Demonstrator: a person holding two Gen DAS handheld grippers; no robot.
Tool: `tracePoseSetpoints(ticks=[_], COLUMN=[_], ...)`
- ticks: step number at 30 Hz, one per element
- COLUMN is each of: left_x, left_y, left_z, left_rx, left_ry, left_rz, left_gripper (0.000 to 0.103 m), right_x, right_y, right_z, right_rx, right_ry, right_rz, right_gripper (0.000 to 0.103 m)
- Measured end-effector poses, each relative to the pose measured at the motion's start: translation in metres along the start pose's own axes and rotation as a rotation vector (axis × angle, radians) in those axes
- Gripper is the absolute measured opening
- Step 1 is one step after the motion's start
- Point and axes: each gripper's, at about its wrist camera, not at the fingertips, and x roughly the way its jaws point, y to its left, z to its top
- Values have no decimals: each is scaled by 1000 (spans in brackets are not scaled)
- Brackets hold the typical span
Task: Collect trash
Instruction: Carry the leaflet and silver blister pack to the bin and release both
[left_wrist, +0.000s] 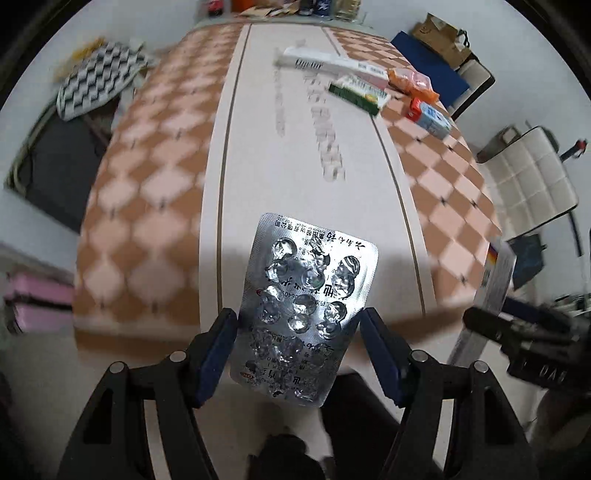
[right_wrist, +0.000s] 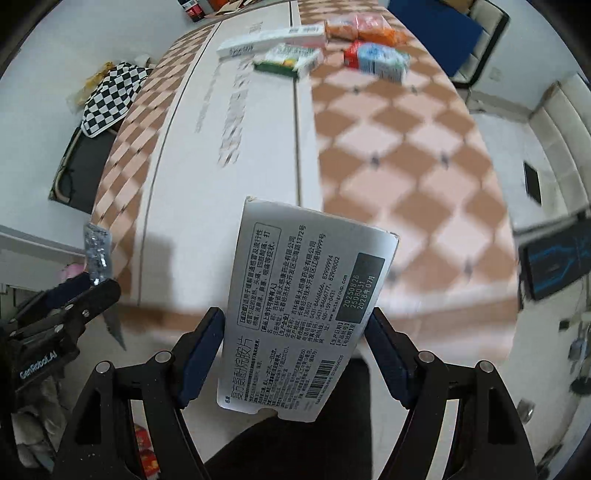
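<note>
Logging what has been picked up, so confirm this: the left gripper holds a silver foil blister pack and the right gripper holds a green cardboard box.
Not quite. The left gripper does hold the silver foil blister pack, but the right gripper holds a white cardboard medicine box with black print, as the right wrist view shows. The green cardboard box lies on the checkered tablecloth.

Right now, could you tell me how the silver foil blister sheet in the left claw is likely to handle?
The silver foil blister sheet probably weighs almost nothing: its pockets look burst and empty. Thin and held only by its edges, it may flex or slip.
</note>
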Motion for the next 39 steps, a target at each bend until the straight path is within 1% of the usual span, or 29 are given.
tracePoseSetpoints(ticks=[2,4,5,6,7,8,10,13,14,15,17,18,19,20,21,22,23,24,25,26,27,28,29,30,31,33,36,39], left_x=[0,13,19,29,45,54,85,140,158,179,232,248,280,294,322,341,356,365,378,389,395,405,404,407,405,396,379,364], left_y=[12,26,30,35,41,45,54,64,66,69,75,77,81,85,89,93,97,100,103,105,108,110,111,112,112,109,100,99], left_z=[-32,-68,-79,-93,-110,-118,-138,-154,-157,-159,-163,-165,-166,-168,-170,-172,-173,-174,-176,-179,-181,-185,-188,-191,-194,-197,-200,-202], left_rx=[-43,-94,-109,-128,-159,-175,-219,-277,-290,-300,-318,-322,-334,-338,-350,-356,-360,-364,-369,-369,-363,-350,-342,-327,-314,-274,-205,-175], left_ry=[21,74,95,129,174,194,254,315,329,340,373,385,409,424,447,457,467,471,473,473,476,480,479,472,463,425,386,377], left_rz=[-46,-95,-105,-123,-147,-158,-186,-212,-217,-223,-230,-237,-234,-234,-241,-241,-239,-239,-240,-238,-225,-195,-183,-155,-129,-46,50,75], left_gripper=[66,66,66,66,66,66,66,66,66,66,66,66,67,67,67,68,71,82,93,97,97,97,97,97,97,97,97,97], right_x=[-1,8,14,24,33,47,80,132,156,173,222,249,265,291,308,329,353,377,390,411,433,446,460,469,473,477,468,450], right_y=[3,3,3,2,1,-1,-8,-18,-23,-27,-36,-41,-44,-47,-50,-53,-56,-59,-61,-64,-68,-70,-74,-76,-78,-78,-70,-63], right_z=[-34,-72,-87,-106,-117,-131,-153,-171,-176,-179,-183,-185,-187,-188,-188,-189,-190,-191,-192,-194,-198,-199,-203,-206,-211,-215,-218,-218], right_rx=[30,75,89,103,113,127,155,190,204,212,225,235,240,240,240,242,240,242,245,249,249,253,262,261,257,236,190,145], right_ry=[12,39,56,83,99,128,174,230,247,259,282,295,302,318,326,332,345,367,379,399,426,437,443,448,447,442,422,388], right_rz=[8,14,14,8,2,-7,-21,-30,-34,-34,-43,-30,-27,-23,-16,-10,-4,7,19,37,44,47,53,53,47,21,-36,-94], right_gripper=[79,79,79,79,79,79,79,79,79,79,79,79,79,79,79,79,79,79,80,87,98,100,100,100,100,100,100,100])
